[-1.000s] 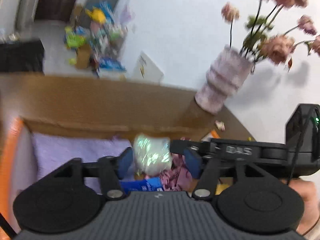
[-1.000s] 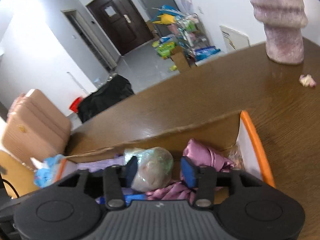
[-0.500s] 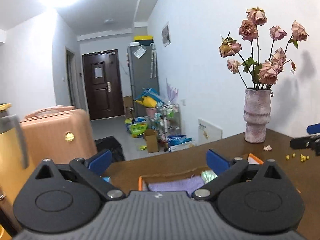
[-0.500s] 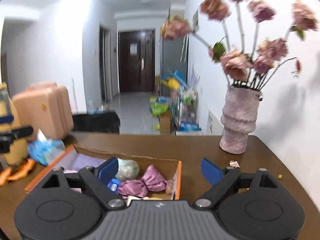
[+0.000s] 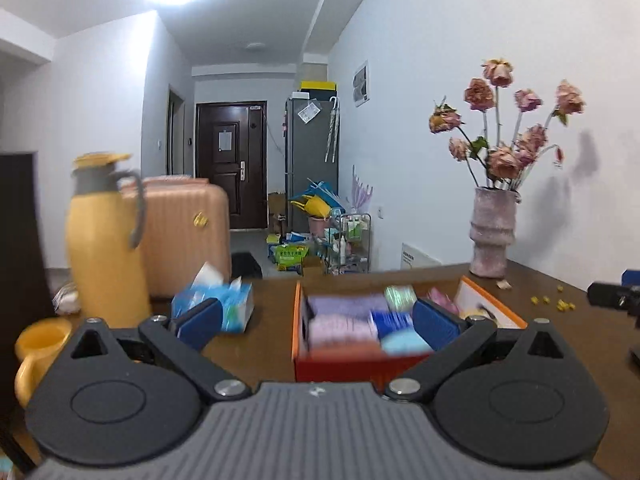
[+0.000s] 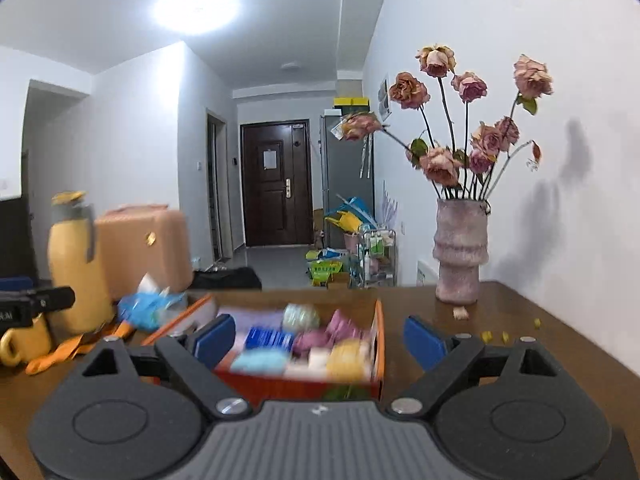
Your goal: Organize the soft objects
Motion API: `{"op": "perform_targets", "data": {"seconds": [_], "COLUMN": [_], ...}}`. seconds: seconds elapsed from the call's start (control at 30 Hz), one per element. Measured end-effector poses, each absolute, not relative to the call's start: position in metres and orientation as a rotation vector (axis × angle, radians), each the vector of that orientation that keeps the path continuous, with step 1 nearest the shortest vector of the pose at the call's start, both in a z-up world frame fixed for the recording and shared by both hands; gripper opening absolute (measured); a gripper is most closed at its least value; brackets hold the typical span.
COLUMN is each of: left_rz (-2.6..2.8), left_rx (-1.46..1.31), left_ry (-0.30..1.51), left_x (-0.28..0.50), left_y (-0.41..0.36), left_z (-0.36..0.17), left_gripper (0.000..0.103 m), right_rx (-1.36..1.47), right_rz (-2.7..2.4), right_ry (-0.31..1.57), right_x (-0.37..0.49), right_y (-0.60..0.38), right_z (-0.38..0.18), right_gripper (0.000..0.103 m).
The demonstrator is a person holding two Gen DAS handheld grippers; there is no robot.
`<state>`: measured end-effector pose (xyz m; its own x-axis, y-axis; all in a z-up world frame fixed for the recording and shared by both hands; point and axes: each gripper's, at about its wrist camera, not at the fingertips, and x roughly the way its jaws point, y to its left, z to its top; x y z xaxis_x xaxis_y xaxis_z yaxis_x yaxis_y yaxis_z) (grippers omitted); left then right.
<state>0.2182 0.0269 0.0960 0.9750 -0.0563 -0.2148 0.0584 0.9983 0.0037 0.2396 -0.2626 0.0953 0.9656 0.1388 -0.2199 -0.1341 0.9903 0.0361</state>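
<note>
An orange cardboard box [image 5: 297, 320] stands on the brown table and holds several soft things. Inside it I see folded purple cloths [image 5: 340, 312], a pale green wrapped ball [image 5: 400, 294], a blue packet [image 5: 390, 318] and pink fabric [image 6: 344, 326]. A yellow piece [image 6: 348, 360] and a light blue piece [image 6: 260, 360] lie at the near side of the box [image 6: 378, 344]. My left gripper [image 5: 316, 320] is open and short of the box, with nothing between its blue pads. My right gripper [image 6: 320, 340] is also open, empty and clear of the box's near wall.
A yellow jug [image 5: 104, 240], a yellow mug [image 5: 40, 344] and a blue tissue pack [image 5: 216, 300] stand left of the box. A pink vase of dried roses [image 5: 492, 236] stands at the back right, with yellow crumbs [image 5: 556, 302] near it. A pink suitcase [image 5: 184, 232] stands beyond the table.
Both grippers were closed around the green wrapped ball over the box. They have opened, left the ball in the box, pulled back and tilted up to a level view.
</note>
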Motion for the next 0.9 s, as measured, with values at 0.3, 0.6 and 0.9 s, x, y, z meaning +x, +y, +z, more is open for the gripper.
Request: {"op": "perform_targets", "data": {"seconds": [0.3, 0.6, 0.9], "left_rz": [0.023, -0.011, -0.030], "left_rx": [-0.058, 0.052, 0.054], "left_ry": [0.214, 0.160, 0.184], "left_x": [0.049, 0.008, 0.007], "left_y": [0.039, 0.022, 0.015], "left_z": [0.045, 0.040, 0.037], "left_gripper": [0.103, 0.103, 0.103], "right_rx": [0.032, 0.055, 0.083], "right_rz": [0.117, 0.171, 0.195], "right_ry": [0.247, 0.227, 0.260], "right_x": [0.078, 0.019, 0.025], "right_y": [-0.227, -0.210, -0.209], "right_z": [0.035, 0.013, 0.018], "right_gripper": [0.092, 0.097, 0.098]}}
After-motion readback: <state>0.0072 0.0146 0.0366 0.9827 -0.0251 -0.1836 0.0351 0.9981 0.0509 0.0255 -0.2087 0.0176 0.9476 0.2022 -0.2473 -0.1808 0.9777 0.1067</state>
